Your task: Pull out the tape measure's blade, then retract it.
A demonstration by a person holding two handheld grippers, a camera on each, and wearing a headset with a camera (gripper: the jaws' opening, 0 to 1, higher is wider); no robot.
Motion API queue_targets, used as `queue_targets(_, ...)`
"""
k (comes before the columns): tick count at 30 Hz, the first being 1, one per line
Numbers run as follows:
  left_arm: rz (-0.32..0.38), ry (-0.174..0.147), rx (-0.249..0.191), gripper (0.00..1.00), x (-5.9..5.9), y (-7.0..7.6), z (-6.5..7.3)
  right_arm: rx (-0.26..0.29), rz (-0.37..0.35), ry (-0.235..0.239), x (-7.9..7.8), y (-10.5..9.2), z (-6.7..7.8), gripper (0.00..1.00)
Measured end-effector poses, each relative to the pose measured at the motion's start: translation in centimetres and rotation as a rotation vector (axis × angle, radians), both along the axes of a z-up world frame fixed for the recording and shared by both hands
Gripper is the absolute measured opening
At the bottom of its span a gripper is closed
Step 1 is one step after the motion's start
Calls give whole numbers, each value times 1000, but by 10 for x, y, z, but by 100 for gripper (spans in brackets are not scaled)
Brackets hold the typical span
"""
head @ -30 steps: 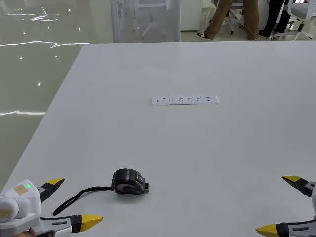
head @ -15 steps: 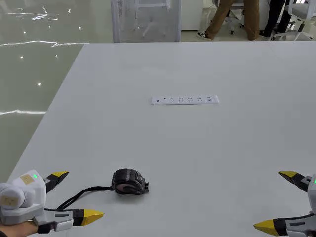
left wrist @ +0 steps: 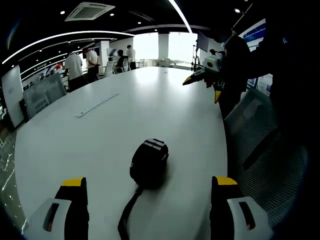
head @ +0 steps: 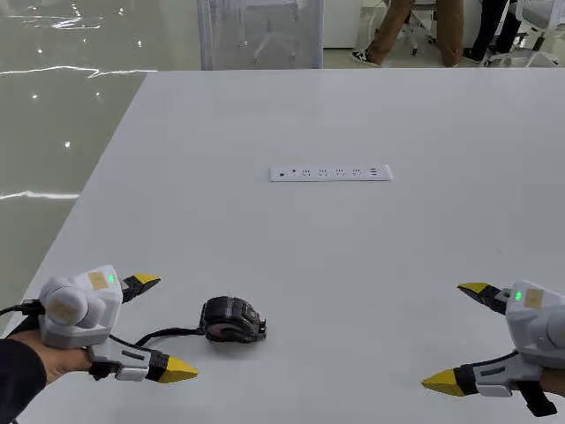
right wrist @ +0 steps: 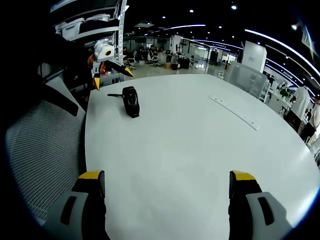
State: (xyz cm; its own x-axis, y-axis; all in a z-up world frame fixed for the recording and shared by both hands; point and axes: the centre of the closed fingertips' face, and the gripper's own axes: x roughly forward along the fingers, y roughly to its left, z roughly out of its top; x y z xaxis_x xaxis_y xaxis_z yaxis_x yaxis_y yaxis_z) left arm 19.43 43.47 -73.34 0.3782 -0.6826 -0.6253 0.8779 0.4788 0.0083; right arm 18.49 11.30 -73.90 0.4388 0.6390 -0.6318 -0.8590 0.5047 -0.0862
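A black tape measure (head: 232, 320) lies on the white table (head: 353, 256) near its front left, its black wrist strap (head: 150, 337) trailing left. The blade is wound in. My left gripper (head: 161, 325) stands open just left of it, the strap running between its yellow fingertips; in the left gripper view the tape measure (left wrist: 149, 162) sits ahead of the open jaws, apart from them. My right gripper (head: 457, 336) is open at the front right, far from the tape measure (right wrist: 130, 101), with nothing between its fingers.
A white power strip (head: 329, 173) lies flat mid-table. The table's left edge (head: 84, 212) drops to a glossy floor. A mesh chair (head: 260, 35) and standing people (head: 415, 31) are beyond the far edge. Bare tabletop spans between the grippers.
Both grippers have moved forward and inward over the table; the left one now straddles the strap close to the tape measure. The tape measure has not moved.
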Motion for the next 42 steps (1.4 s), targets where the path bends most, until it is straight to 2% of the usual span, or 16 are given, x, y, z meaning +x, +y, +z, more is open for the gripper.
queue_targets(2, -31, -3, 16, 98, 4, -5, 0, -2, 21, 1, 3, 8, -2, 100)
queue_targets(6, -76, 11, 31, 97, 9, -13, 0, -5, 49, 5, 9, 20, -4, 100)
queue_targets(10, -110, 53, 91, 96, 13, -15, -9, -7, 74, 8, 16, 33, -4, 100)
queue_targets(12, -133, 69, 106, 93, 15, -18, -10, -4, 80, 12, 19, 37, -4, 100)
queue_targets(15, -174, 71, 134, 92, 18, -22, -13, 5, 80, 25, 21, 44, -5, 100)
queue_targets(17, -196, 94, 148, 91, 18, -25, -14, 8, 97, 28, 21, 49, -6, 100)
queue_targets(20, -265, 79, 212, 91, 18, -25, -17, -9, 112, 34, 23, 54, -10, 100)
queue_targets(23, -287, 82, 213, 86, 21, -29, -16, -13, 137, 37, 25, 61, -13, 100)
queue_targets(26, -301, 88, 209, 81, 28, -32, -22, -19, 151, 37, 29, 71, -17, 99)
queue_targets(29, -325, 84, 243, 75, 32, -35, -31, -21, 165, 50, 31, 81, -22, 99)
queue_targets(31, -344, 90, 266, 73, 31, -39, -36, -21, 186, 56, 31, 91, -25, 98)
queue_targets(33, -372, 78, 288, 69, 31, -43, -40, -24, 215, 59, 30, 101, -27, 97)
queue_targets(36, -375, 86, 288, 65, 32, -50, -42, -10, 246, 59, 30, 117, -26, 95)
queue_targets(42, -425, 92, 337, 58, 28, -54, -50, 0, 280, 66, 36, 142, -27, 92)
